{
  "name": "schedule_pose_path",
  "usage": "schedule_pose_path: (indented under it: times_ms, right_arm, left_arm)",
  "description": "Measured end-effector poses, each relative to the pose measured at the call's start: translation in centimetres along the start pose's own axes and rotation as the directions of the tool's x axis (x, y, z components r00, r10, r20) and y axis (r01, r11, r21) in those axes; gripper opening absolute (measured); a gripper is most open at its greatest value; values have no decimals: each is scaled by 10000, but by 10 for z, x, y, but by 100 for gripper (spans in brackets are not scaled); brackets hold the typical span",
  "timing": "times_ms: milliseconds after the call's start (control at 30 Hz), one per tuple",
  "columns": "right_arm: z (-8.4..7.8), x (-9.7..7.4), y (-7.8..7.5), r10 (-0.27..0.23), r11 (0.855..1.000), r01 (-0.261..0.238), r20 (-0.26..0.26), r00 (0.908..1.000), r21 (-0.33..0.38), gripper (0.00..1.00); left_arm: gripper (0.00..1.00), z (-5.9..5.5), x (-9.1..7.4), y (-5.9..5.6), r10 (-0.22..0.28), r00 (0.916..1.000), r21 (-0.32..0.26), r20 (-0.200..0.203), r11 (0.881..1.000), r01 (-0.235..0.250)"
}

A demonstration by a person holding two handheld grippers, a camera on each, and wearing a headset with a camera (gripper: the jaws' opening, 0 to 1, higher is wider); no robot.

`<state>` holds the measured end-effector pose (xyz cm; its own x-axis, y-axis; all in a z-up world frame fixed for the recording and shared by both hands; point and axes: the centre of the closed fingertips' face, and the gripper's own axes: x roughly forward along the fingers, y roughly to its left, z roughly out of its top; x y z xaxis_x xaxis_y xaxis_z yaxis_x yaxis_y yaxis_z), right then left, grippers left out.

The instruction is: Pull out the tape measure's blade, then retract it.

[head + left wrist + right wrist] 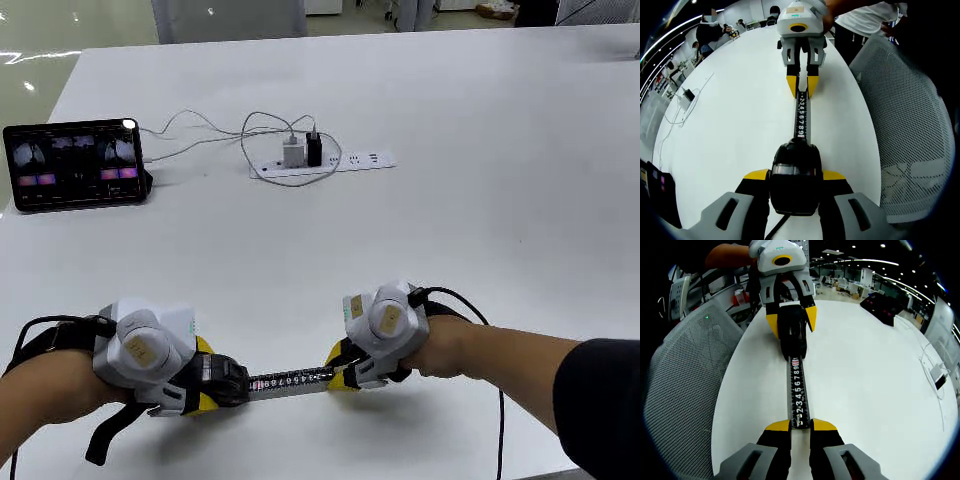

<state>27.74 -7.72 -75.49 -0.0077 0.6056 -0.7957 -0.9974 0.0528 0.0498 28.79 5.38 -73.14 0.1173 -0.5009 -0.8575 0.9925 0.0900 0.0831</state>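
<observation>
Partly drawn out: the pull step is judged to be in hand.
The tape measure's case (791, 330) is clamped between the left gripper (795, 176) fingers. The blade (797, 390) runs from it to the right gripper (801, 426), whose fingers are pinched on its end. A further straight pull seems called for before retraction. Both grippers are held low over the table (420, 200), facing each other.

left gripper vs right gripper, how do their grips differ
The left gripper is shut on the black tape measure case; the right gripper pinches the blade tip. The left gripper's jaws stand wide apart, the right gripper's nearly together. Both have yellow-tipped jaws.
</observation>
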Motion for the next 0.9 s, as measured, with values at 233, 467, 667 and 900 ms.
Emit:
schedule_pose_path:
  times_ms: [233, 467, 667, 900]
  right_arm:
    - [-4, -3, 0, -4, 10000, 4, -46, 10000, 61, 9]
    - [-10, -7, -1, 18, 10000, -18, -105, 9999, 59, 9]
    - [-13, -10, -2, -24, 10000, 24, -220, 9998, -5, 9]
    - [-18, -14, -2, -32, 10000, 32, -270, 9996, 7, 9]
  left_arm:
    - [32, 0, 0, 0, 0, 10000, 10, -24, 10000, 0]
    - [32, 0, 1, 0, 50, 10000, 29, -45, 10000, -50]
    - [32, 0, 1, 0, 40, 10000, 7, 1, 10000, -40]
    - [32, 0, 0, 0, 50, 10000, 66, -32, 10000, -49]
